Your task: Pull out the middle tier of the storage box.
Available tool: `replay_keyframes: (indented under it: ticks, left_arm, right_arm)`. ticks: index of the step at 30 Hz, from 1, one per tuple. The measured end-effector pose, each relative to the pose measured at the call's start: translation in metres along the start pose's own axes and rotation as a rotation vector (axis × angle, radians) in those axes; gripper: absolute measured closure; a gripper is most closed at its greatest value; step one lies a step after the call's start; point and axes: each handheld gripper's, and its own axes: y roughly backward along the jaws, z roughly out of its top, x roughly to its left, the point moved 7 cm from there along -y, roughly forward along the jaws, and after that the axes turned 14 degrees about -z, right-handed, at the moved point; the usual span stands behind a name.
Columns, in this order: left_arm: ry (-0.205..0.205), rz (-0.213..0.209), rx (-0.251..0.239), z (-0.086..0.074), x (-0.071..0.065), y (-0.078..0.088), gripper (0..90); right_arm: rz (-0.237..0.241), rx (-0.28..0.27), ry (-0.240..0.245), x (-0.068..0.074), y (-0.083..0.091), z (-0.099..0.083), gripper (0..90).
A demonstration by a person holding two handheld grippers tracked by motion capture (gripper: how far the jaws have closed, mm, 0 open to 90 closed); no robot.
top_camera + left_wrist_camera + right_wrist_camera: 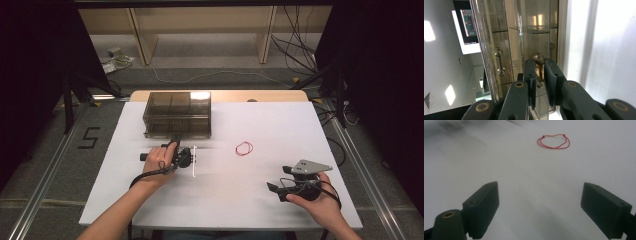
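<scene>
At drawer handle (538, 65), left gripper (539, 72) clamped, rolled sideways

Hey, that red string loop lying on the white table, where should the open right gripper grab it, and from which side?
Take the red string loop at its near arc. Come from above with the right gripper, jaws straddling the strand, since it lies flat and limp on the white table and offers no edge from the side. Its nearer side faces that gripper with bare surface between, so approach looks unobstructed.
</scene>
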Motion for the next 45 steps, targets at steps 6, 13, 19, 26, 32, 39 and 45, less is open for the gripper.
replay_keyframes:
  ticks: [6,13,19,26,32,39,45]
  left_arm:
    - [-0.010,-0.001,0.002,-0.0017,-0.0021,0.0034,80.2]
    - [0.000,0.003,-0.004,-0.0018,-0.0028,0.0034,80.1]
    - [0.017,0.005,0.002,0.0004,-0.0032,0.0027,80.1]
    - [0.014,0.010,0.006,0.0045,-0.0034,0.0034,80.1]
    - [0.004,-0.001,0.002,0.0041,-0.0050,0.0024,79.6]
    - [0.018,-0.005,-0.027,0.0051,-0.0054,0.0015,71.9]
    - [0.091,-0.042,-0.044,0.0040,-0.0037,0.0040,57.0]
  right_arm:
    - [0.002,0.000,0.001,0.0003,-0.0004,-0.0001,15.8]
    - [0.002,0.001,0.002,0.0003,-0.0002,-0.0002,15.8]
    - [0.004,0.002,0.003,0.0007,-0.0007,0.0000,15.8]
    - [0.006,0.004,0.002,0.0013,-0.0011,-0.0003,15.9]
    - [0.007,0.004,0.003,0.0016,-0.0014,-0.0003,15.9]
    - [0.006,0.005,0.002,0.0013,-0.0012,-0.0003,15.8]
    - [0.005,0.002,0.005,0.0004,-0.0001,-0.0002,15.8]
